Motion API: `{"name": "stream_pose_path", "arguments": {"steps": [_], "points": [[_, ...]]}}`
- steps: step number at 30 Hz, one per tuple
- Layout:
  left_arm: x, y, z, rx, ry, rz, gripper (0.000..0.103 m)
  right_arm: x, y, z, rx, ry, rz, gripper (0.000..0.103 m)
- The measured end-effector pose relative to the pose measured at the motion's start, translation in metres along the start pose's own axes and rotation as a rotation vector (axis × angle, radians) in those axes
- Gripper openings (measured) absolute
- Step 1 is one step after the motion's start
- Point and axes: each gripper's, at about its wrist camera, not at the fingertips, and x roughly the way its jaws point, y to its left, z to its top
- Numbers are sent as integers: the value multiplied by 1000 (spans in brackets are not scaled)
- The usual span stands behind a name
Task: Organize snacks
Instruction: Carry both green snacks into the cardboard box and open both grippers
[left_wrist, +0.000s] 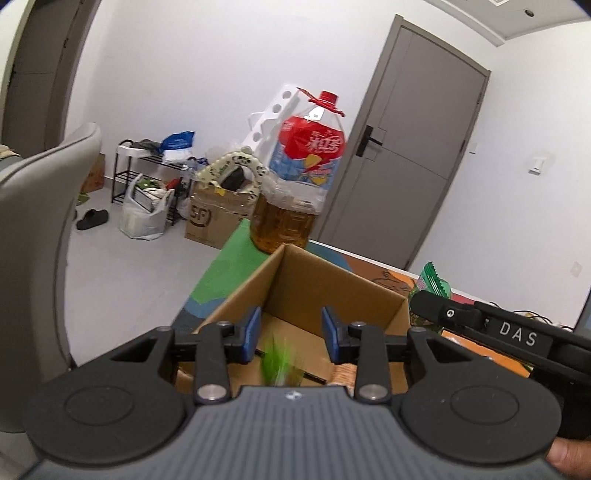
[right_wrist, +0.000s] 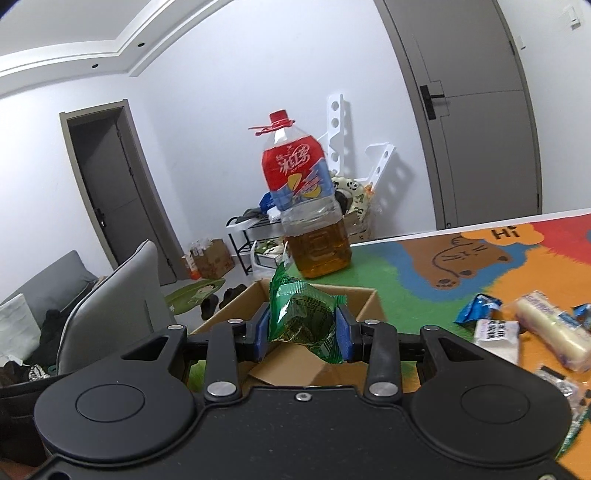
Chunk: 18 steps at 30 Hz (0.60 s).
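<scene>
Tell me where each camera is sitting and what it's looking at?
Left wrist view: sits on the left gripper, looking along its open fingers into the cardboard box; a blurred green packet shows below them, and the right gripper's arm and a fingertip at the right edge.
Right wrist view: sits on the right gripper, which pinches a green snack packet over the box, with loose snacks to the right.
Both views share the box, the tea bottle, the colourful mat and the grey door.

The table (right_wrist: 388, 291) is being covered by a colourful mat; a cardboard box (right_wrist: 364, 301) and a tea bottle (right_wrist: 310, 221) are being carried ahead of the right gripper (right_wrist: 303, 330), loose snack packets (right_wrist: 546, 332) to its right.
</scene>
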Motion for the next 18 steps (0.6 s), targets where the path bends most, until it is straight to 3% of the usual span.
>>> {"name": "stream_pose_path", "arguments": {"steps": [8, 10, 18], "points": [[-16, 10, 3, -11, -24, 14, 39, 15, 18, -1, -24, 21, 42, 39], [-19, 11, 3, -14, -18, 9, 42, 16, 21, -2, -30, 38, 35, 51], [-32, -2, -2, 25, -27, 2, 79, -12, 2, -12, 14, 32, -34, 79]]}}
